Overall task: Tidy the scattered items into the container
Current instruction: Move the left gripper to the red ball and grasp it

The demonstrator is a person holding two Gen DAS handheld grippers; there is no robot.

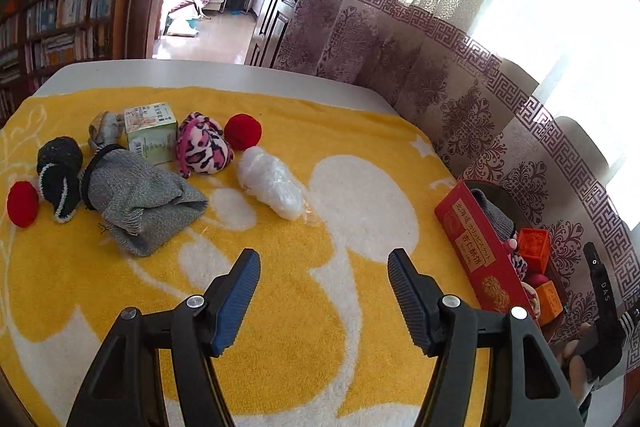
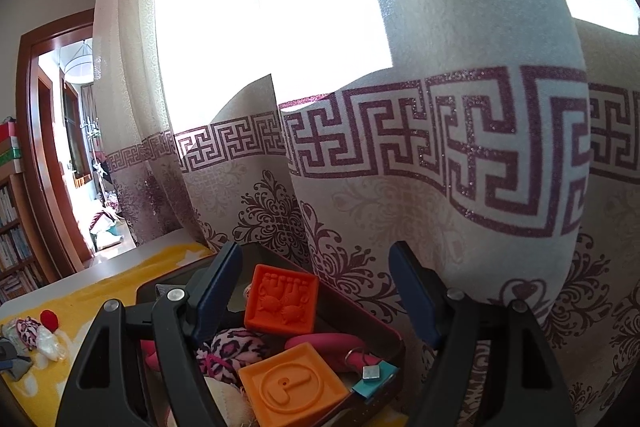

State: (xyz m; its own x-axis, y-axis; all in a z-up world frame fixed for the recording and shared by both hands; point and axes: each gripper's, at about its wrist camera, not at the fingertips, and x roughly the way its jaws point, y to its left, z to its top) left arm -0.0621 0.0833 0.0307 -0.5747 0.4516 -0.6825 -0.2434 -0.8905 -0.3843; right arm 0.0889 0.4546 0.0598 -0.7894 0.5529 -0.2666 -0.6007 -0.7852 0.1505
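Left wrist view: the left gripper (image 1: 324, 267) is hovering, fingers apart and empty, with the white plastic bundle (image 1: 270, 183) (long axis diagonal) lying just ahead.

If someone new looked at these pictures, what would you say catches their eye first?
Probably the bright yellow towel over the table, with soft items clustered at its far left, among them a red ball and a leopard-print pouch. Next, the red container at the right edge, already holding orange embossed blocks.
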